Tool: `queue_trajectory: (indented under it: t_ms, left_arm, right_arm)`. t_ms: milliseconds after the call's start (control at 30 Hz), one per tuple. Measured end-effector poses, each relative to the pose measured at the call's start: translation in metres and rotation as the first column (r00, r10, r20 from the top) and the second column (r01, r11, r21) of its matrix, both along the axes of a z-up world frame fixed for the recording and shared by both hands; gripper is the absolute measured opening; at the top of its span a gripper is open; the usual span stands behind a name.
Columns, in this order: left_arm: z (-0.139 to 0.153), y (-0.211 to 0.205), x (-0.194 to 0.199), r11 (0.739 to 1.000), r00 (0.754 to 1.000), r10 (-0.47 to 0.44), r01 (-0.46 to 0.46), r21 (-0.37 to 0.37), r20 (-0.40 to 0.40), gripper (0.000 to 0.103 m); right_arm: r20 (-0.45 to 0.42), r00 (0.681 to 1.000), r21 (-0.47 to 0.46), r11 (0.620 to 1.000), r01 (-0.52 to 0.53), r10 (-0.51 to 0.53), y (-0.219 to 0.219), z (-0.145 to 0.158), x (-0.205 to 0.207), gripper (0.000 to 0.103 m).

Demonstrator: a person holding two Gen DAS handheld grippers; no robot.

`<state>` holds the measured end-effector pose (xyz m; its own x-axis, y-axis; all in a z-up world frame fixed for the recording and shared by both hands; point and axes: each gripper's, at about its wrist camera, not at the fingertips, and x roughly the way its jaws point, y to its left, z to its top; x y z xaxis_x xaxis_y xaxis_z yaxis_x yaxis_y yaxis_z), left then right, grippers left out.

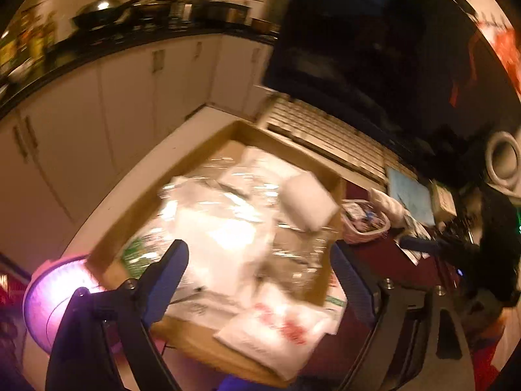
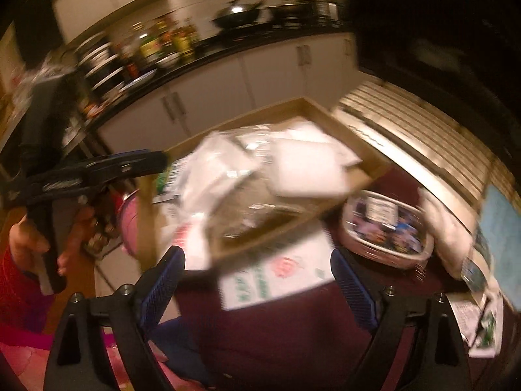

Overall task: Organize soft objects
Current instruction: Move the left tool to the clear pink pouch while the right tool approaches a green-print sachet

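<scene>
A dim kitchen fills both blurred fisheye views, with a long run of cream cabinet doors (image 1: 130, 104) under a black counter crowded with pans and bottles. In front of it stands a table covered in a dark maroon cloth (image 2: 276, 332). On that cloth sits a wide, shallow brown cardboard box (image 1: 136, 205), the largest thing on the table and the place where the soft things are gathered.

Inside the box lies a loose heap of white plastic bags and crinkled clear wrapping (image 1: 224, 224). A small white padded pouch (image 1: 307, 202) rests at the heap's far right corner, leaning on the box wall. One flat white bag with red print (image 1: 276, 329) hangs over the near edge, half in and half out. A white sheet with green and pink print (image 2: 276, 273) lies on the cloth just beside the box.

A small pink oval basket (image 2: 384, 228) of mixed packets sits to the right of the box, apart from it.

The left gripper (image 1: 260, 273) hovers above the heap with its blue fingers spread wide, holding nothing. The right gripper (image 2: 260, 273) is likewise wide apart and empty, over the cloth near the printed sheet.

Most soft items appear to be boxed already; the overhanging bag and the loose sheet probably remain. Motion blur smears all print and hides what lies beneath the heap.
</scene>
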<state>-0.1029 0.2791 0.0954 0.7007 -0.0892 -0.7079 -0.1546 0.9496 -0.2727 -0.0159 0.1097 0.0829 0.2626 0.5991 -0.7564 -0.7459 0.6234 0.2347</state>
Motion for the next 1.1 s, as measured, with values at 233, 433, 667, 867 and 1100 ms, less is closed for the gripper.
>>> queue_trajectory:
  t_ms: [233,433,667,867,1100]
  left_arm:
    - [0.005,-0.063,0.031,0.972,0.972,-0.230,0.231,0.040,-0.042,0.090]
    - [0.004,-0.120,0.063,0.873,0.891,-0.436,0.452,0.180,-0.126,0.091]
    - [-0.006,-0.167,0.116,0.719,0.737,-0.636,0.674,0.172,-0.230,0.091]
    - [-0.017,-0.181,0.154,0.675,0.692,-0.679,0.720,0.164,-0.245,0.091]
    - [-0.035,-0.185,0.183,0.632,0.641,-0.709,0.762,0.139,-0.294,0.091]
  right_arm:
    - [-0.033,0.988,-0.013,0.988,0.152,-0.153,-0.061,-0.013,0.024,0.094]
    - [-0.052,0.967,-0.034,0.968,0.249,-0.251,-0.101,-0.021,0.034,0.094]
    - [-0.066,0.951,-0.045,0.953,0.298,-0.301,-0.125,-0.026,0.037,0.094]
    - [-0.069,0.938,-0.072,0.940,0.335,-0.339,-0.139,-0.028,0.039,0.094]
    - [-0.072,0.910,-0.104,0.910,0.401,-0.409,-0.166,-0.031,0.049,0.094]
